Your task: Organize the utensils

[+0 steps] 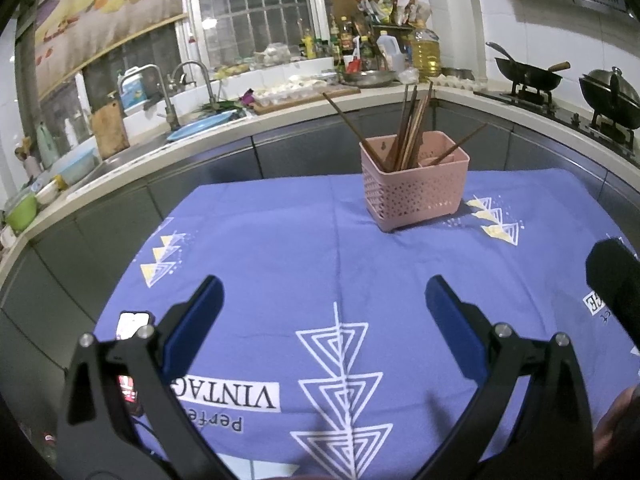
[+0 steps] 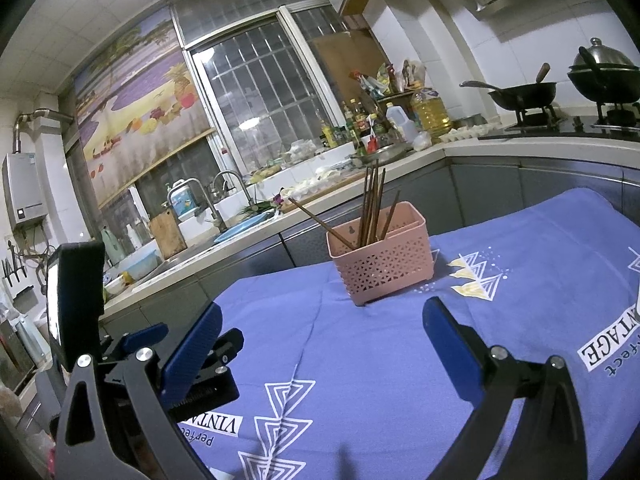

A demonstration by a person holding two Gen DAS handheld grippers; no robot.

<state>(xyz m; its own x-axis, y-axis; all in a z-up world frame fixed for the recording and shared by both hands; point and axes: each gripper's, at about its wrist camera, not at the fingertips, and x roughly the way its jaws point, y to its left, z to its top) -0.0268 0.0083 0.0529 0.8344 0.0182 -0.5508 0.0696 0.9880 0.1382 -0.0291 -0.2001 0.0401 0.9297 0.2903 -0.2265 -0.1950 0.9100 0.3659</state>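
A blue printed tablecloth (image 1: pixel 280 248) is spread before the kitchen counter; a pink perforated caddy (image 1: pixel 414 190) holds wooden chopsticks (image 1: pixel 412 128) (light, stiff, best pinched mid-shaft). Left gripper (image 1: pixel 324 304) and right gripper (image 2: pixel 322 330) are held spread wide, empty.

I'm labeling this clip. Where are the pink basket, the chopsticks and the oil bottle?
basket (image 1: pixel 416 194), left wrist view, front perforated wall.
chopsticks (image 1: pixel 412 128), left wrist view, upright bundle above the rim.
oil bottle (image 2: pixel 431 114), right wrist view, yellow body, on the counter.
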